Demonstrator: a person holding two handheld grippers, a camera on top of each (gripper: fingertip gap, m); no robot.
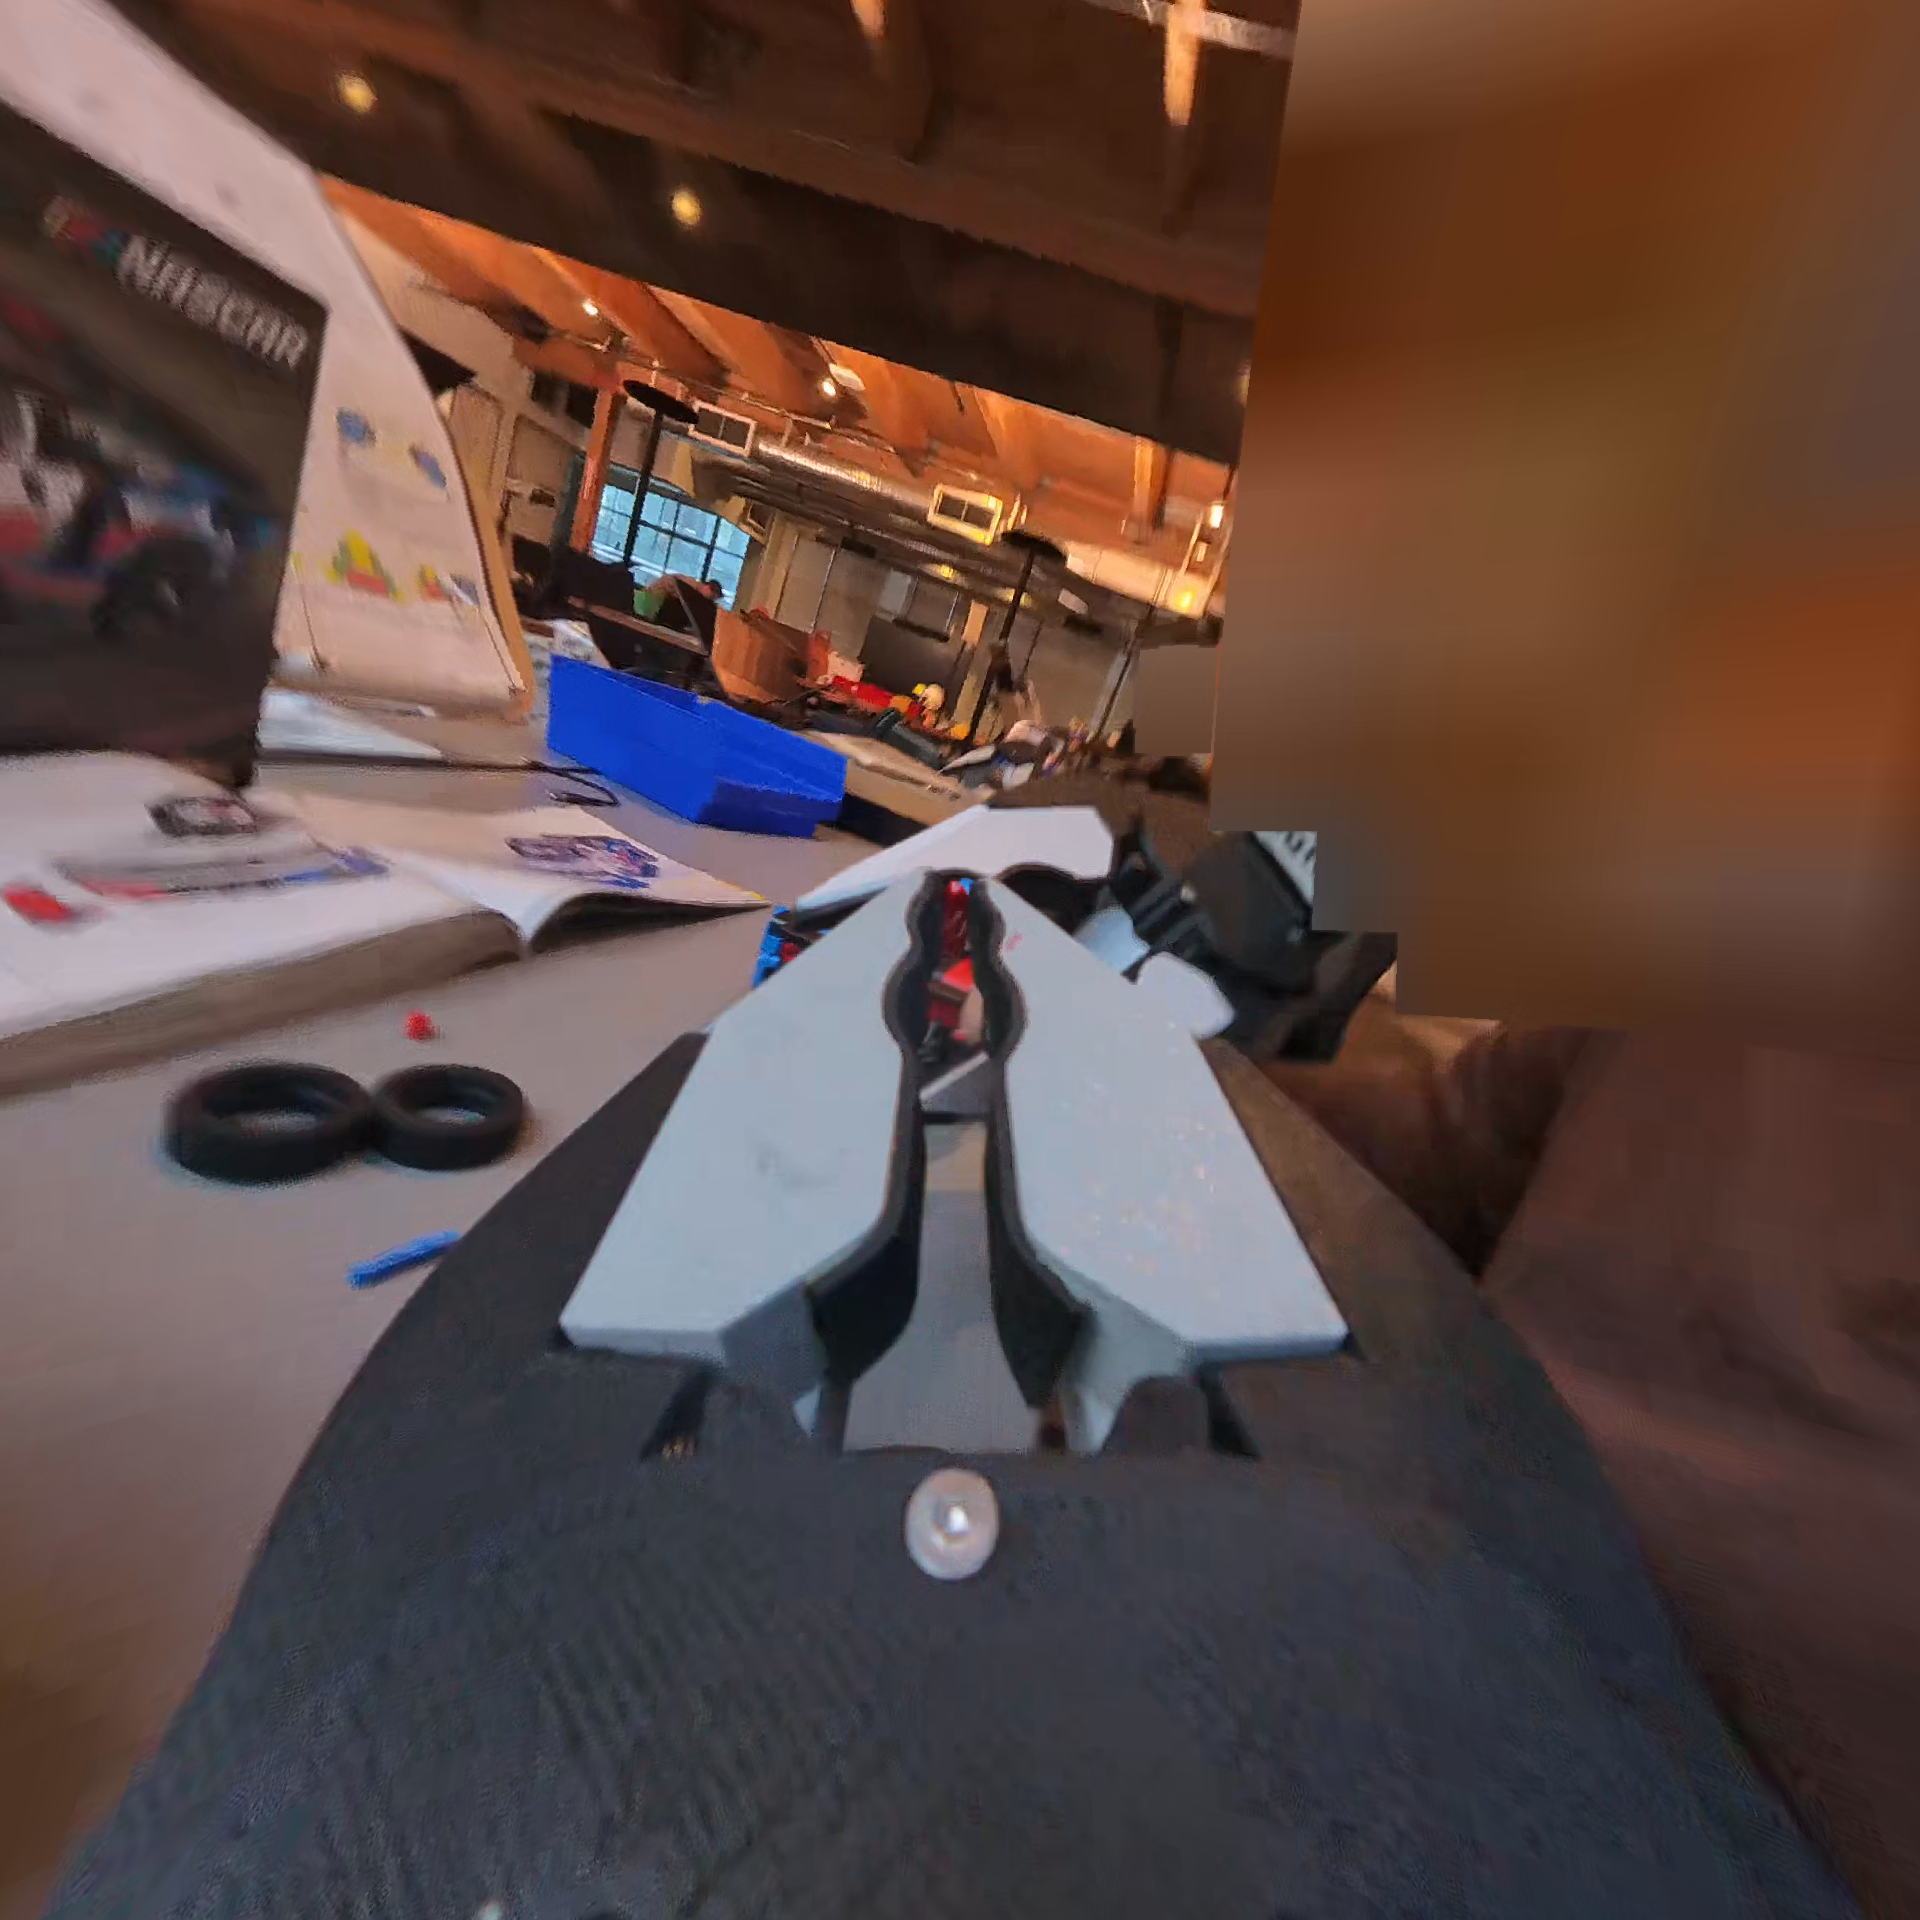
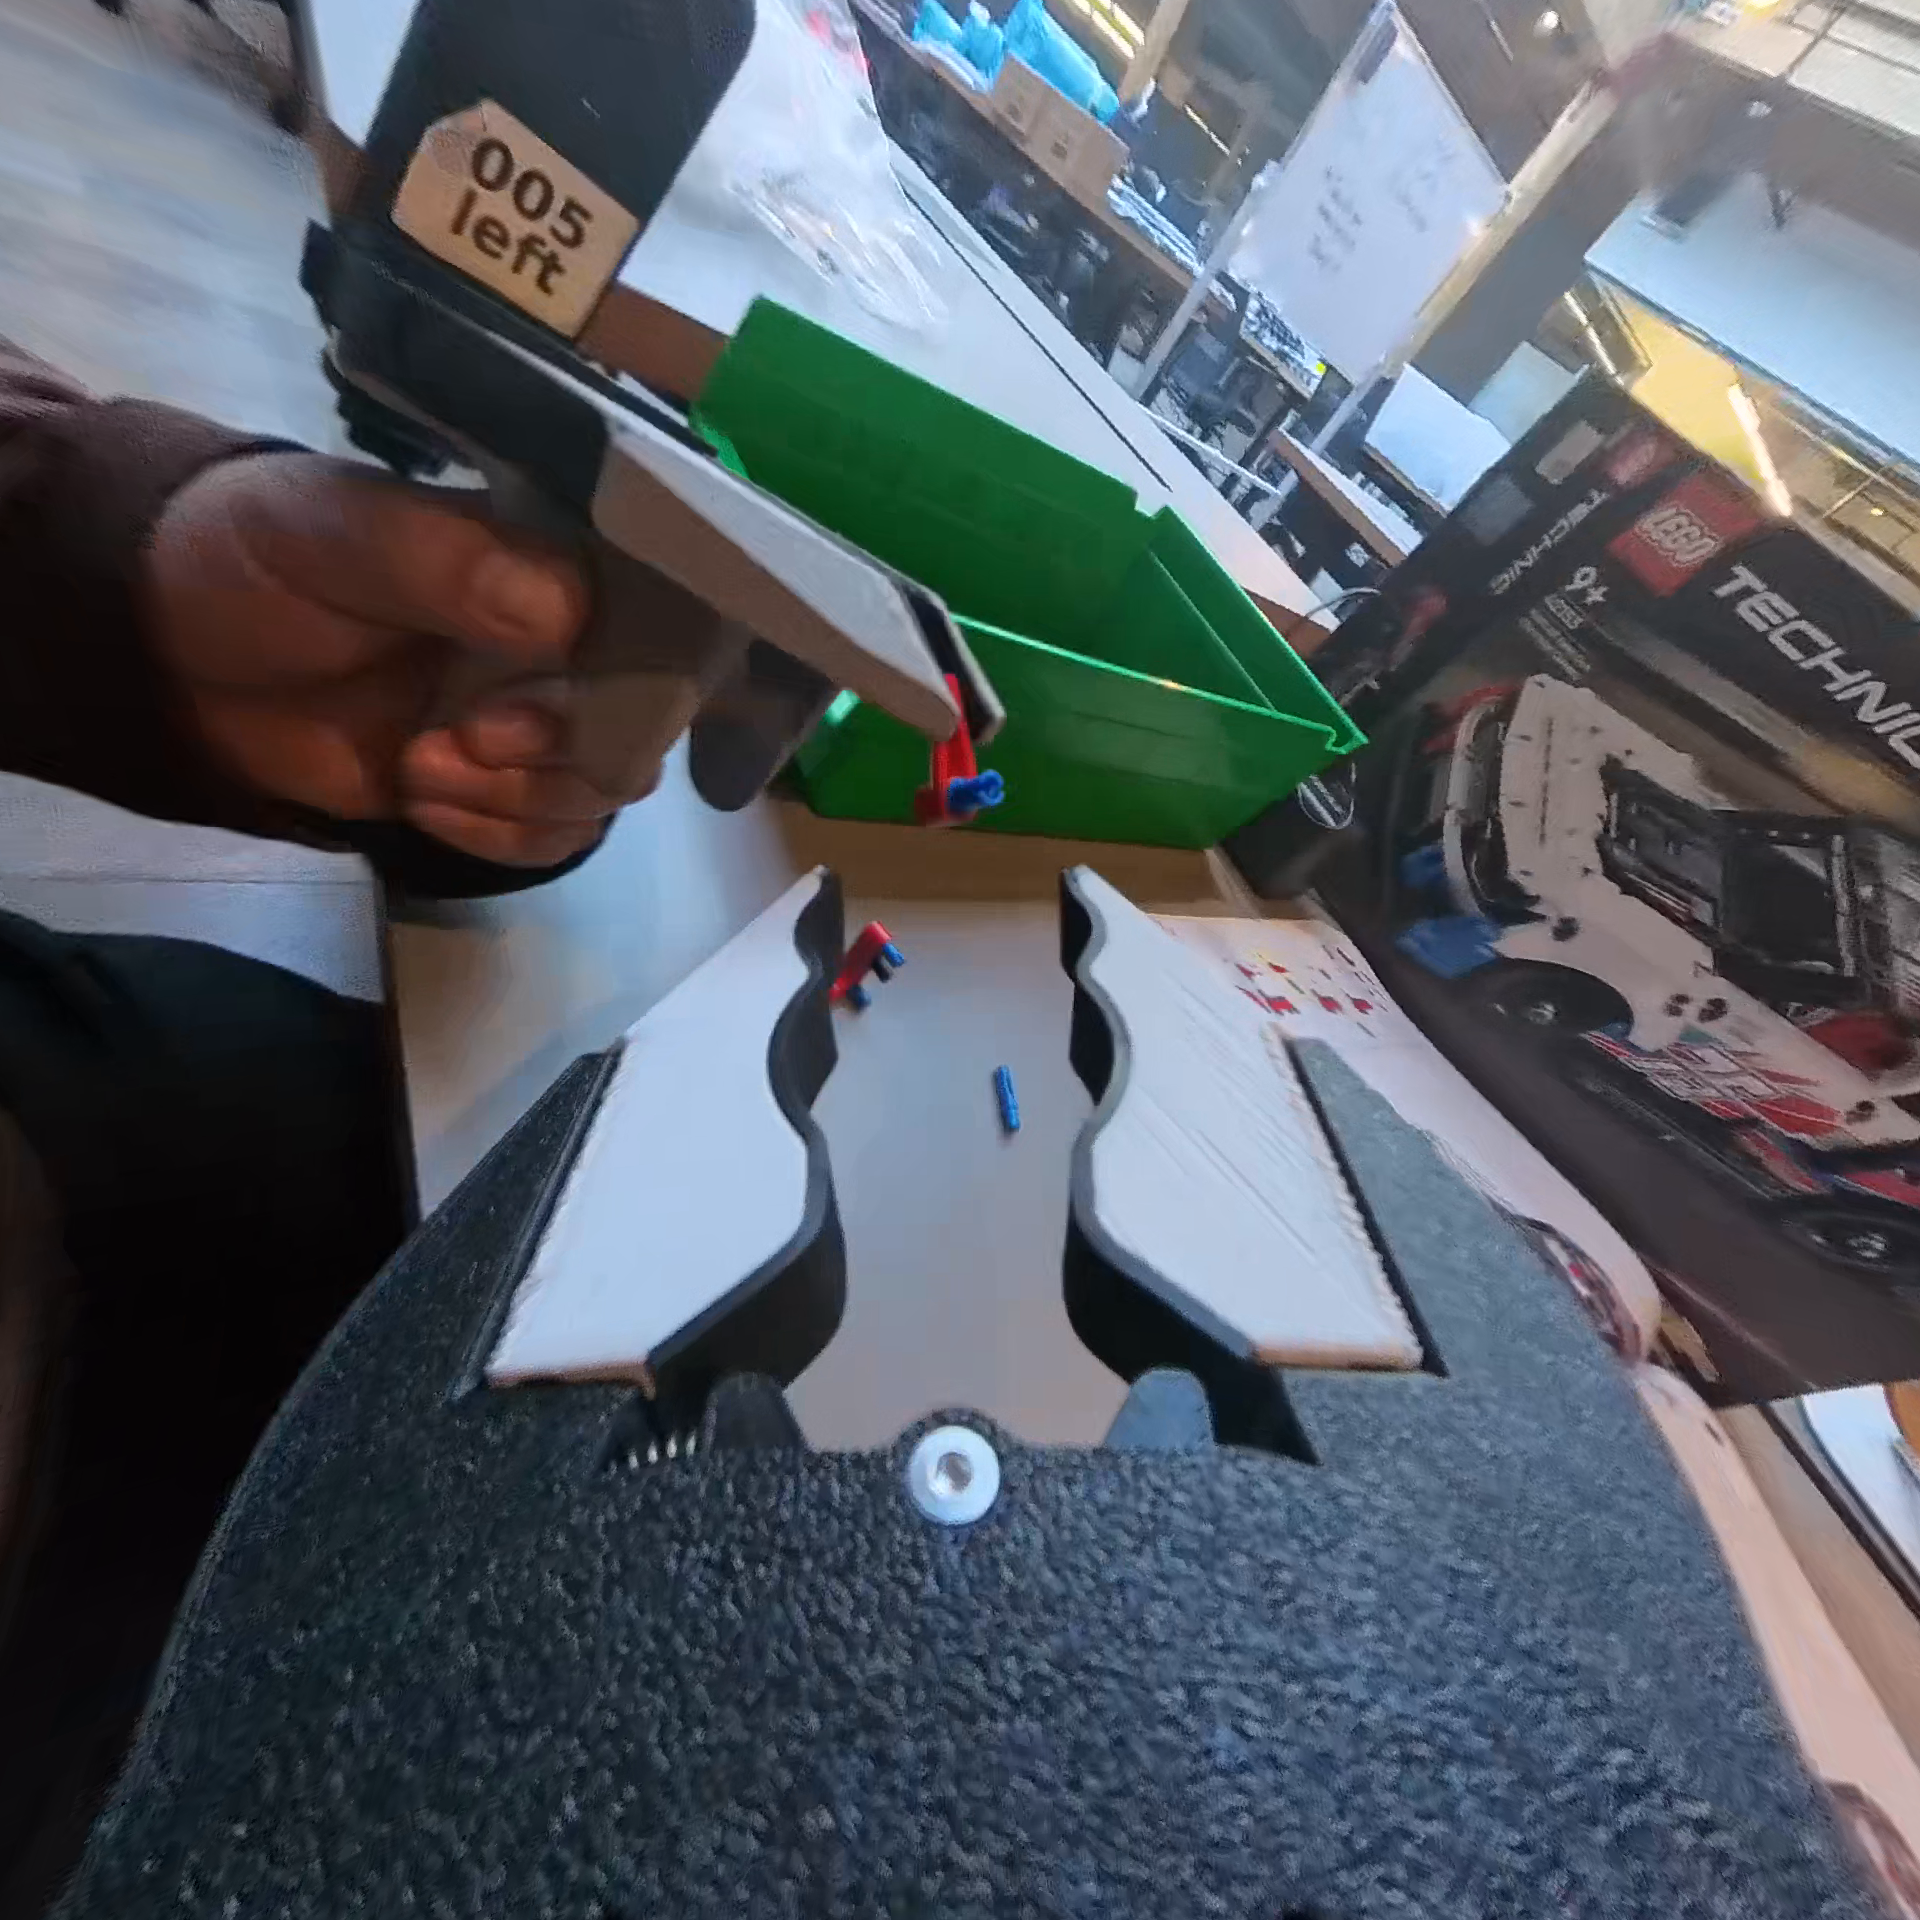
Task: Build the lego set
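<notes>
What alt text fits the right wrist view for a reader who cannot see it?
Open right tool hovers above a loose blue pin and a red-and-blue piece on the table; beyond, the left tool grips a red beam before a green plastic bin.

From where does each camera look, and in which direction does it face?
Left wrist view: sits behind the left gripper, low over the table, facing the room; fingers shut on a red piece; a sleeve beside.
Right wrist view: sits behind the open right gripper, looking down at a loose blue pin and a green bin; the person's hand shows.
Shared: the left gripper with its red piece; the set's box.
</notes>
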